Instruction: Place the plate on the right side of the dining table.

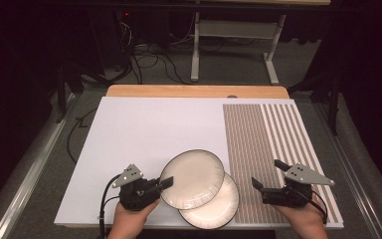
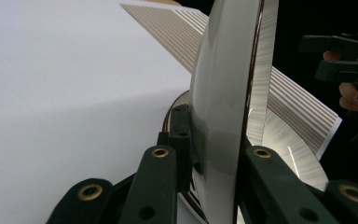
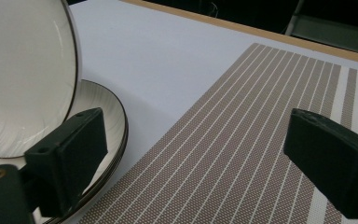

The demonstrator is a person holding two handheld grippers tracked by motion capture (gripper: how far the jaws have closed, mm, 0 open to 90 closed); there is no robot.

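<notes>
A white plate with a dark rim [image 1: 193,179] is tilted, its left edge raised over a second matching plate [image 1: 218,206] that lies flat on the white board. My left gripper [image 1: 165,182] is shut on the tilted plate's left rim. In the left gripper view the jaws [image 2: 214,156] clamp that rim, with the plate [image 2: 223,88] seen edge-on and the lower plate [image 2: 286,142] behind it. My right gripper [image 1: 267,174] stands open over the striped placemat [image 1: 271,144], right of both plates, with nothing between its jaws [image 3: 200,158].
The white board [image 1: 144,134] lies on a wooden table whose far edge [image 1: 194,91] shows beyond it. The brown striped placemat [image 3: 261,126] covers the board's right part. Cables and a metal table frame [image 1: 234,45] are on the floor behind.
</notes>
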